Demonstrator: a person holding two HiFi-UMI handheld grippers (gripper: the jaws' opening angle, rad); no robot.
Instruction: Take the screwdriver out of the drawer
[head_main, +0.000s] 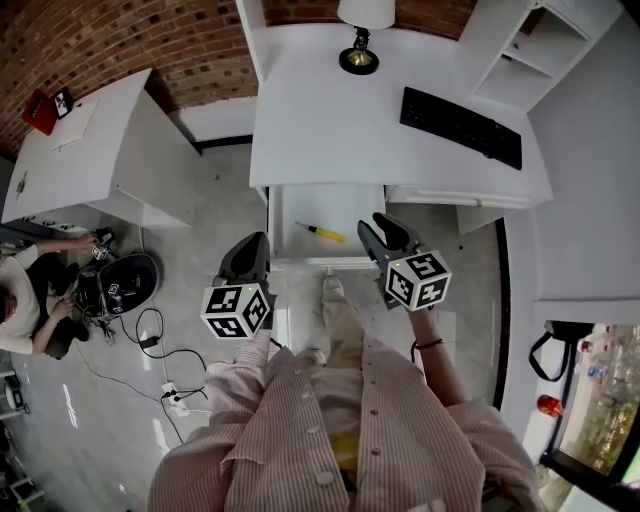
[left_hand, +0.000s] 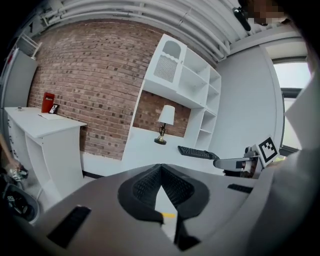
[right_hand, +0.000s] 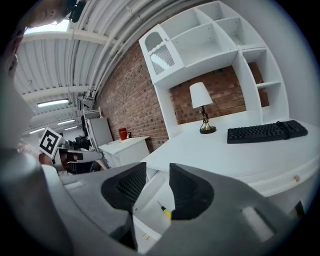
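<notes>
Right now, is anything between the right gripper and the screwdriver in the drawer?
Nothing visible does. The drawer stands open, and the screwdriver lies alone on its bare floor, uncovered. The right gripper hovers by the drawer's front right corner, open and empty. Its own view shows the screwdriver through the gap between the jaws, unobstructed.

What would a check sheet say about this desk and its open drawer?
Surface: white desk, its drawer pulled open.
Job's things: yellow-handled screwdriver lying in the drawer, untouched.
Clutter: lamp and keyboard on the desk.
Grippers: left hand-held gripper shut, empty; right hand-held gripper open, empty; both near the drawer's front.
Cables: loose cables on the floor at the left.
Surroundings: brick wall, second white desk, a seated person.
</notes>
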